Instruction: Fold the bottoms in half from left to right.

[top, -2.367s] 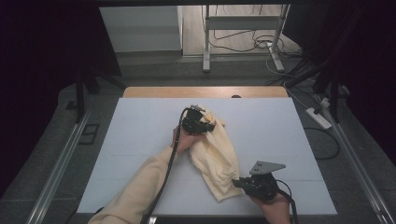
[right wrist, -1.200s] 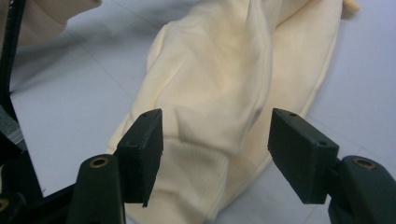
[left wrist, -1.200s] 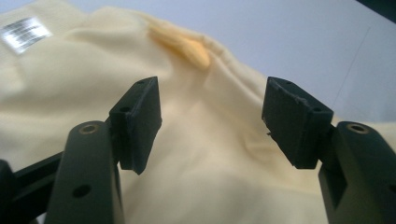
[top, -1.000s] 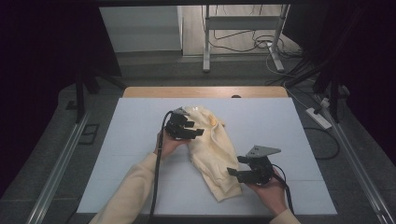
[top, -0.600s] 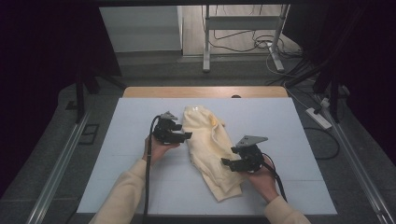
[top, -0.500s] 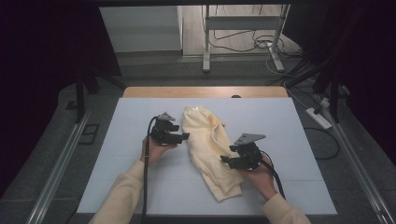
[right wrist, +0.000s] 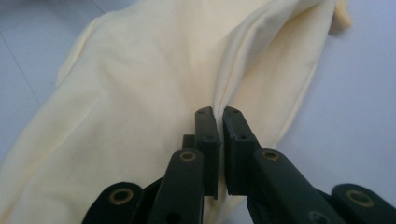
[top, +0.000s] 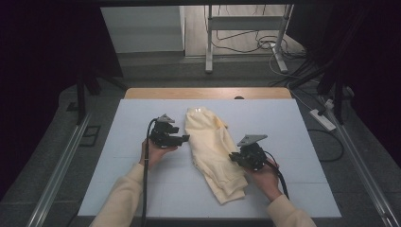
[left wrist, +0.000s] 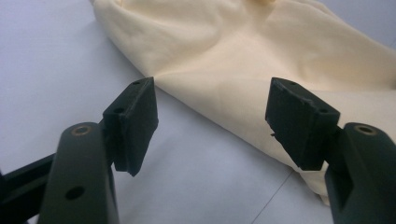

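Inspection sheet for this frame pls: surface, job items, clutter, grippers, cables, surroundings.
Surface: white table top with a wooden far edge.
Job's things: cream garment, crumpled, lying lengthwise mid-table.
Clutter: nothing seen.
Grippers: left gripper open, jaws just short of the garment's edge, pads not on it. Right gripper has just closed, pinching a fold of the garment.
Cables: black cable trails from the left gripper along the forearm; floor cables beyond the table.
Surroundings: metal stand legs, power strip on the floor at right, dark room.
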